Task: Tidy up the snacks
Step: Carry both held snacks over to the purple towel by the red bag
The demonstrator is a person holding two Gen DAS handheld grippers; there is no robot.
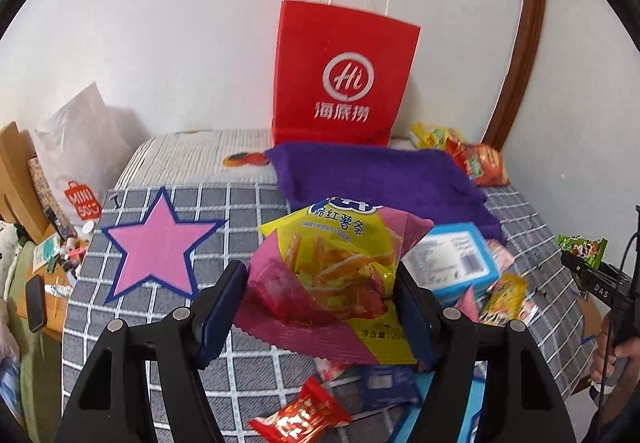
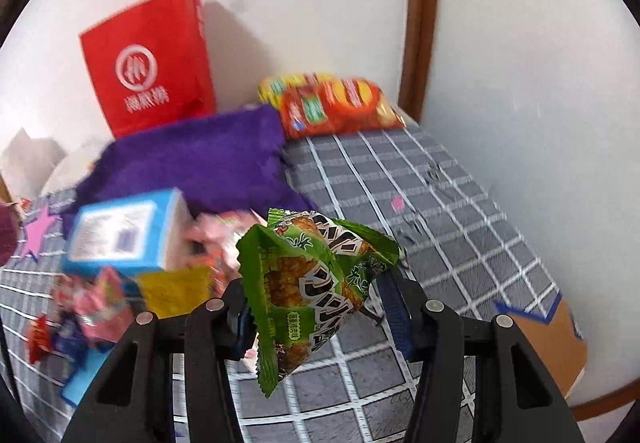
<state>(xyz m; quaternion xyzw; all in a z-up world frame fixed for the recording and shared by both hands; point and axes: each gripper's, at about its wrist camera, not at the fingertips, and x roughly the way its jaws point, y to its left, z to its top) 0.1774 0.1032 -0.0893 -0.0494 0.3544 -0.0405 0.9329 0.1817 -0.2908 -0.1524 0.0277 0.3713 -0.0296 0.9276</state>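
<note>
Tongs (image 1: 320, 295) grip snack bag (image 1: 332, 267) over checked cloth (image 1: 240, 203), white wall behind.

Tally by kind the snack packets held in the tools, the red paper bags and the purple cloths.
Held packets: 2, the yellow-and-pink packet in the left tool and the green packet in the right tool
red paper bag: 1
purple cloth: 1
Total: 4

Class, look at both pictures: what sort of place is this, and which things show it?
Probably a room at home: a bed or table under a grey checked cloth against a white wall, a red paper bag and cluttered belongings alongside.
</note>
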